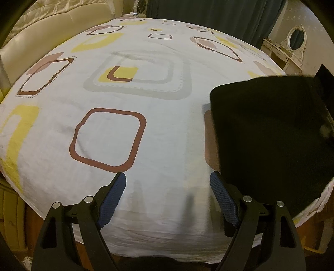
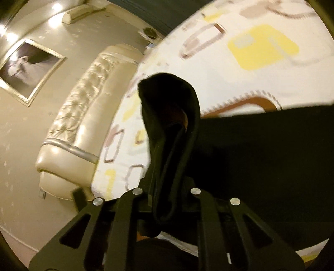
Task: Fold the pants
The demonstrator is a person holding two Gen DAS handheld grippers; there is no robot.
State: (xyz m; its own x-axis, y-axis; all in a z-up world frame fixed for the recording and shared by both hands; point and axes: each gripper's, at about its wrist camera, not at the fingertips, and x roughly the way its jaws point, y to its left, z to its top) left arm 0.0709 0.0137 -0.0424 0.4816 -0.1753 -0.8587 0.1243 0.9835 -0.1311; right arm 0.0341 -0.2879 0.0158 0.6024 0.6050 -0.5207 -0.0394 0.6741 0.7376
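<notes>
The black pants (image 1: 269, 135) lie on the right part of a bed covered by a white sheet (image 1: 146, 125) with brown, yellow and grey squares. My left gripper (image 1: 168, 187) is open and empty above the sheet's near edge, its right finger beside the pants' left edge. My right gripper (image 2: 167, 187) is shut on a bunched fold of the black pants (image 2: 171, 125) and holds it up above the bed; the rest of the fabric (image 2: 261, 156) spreads to the right. Its fingertips are hidden by the cloth.
A cream tufted headboard (image 1: 52, 27) runs along the bed's left side and shows in the right wrist view (image 2: 83, 116). A white dresser with an oval mirror (image 1: 294, 39) stands at the far right. Dark curtains (image 1: 208, 10) hang behind. A framed picture (image 2: 29, 68) hangs on the wall.
</notes>
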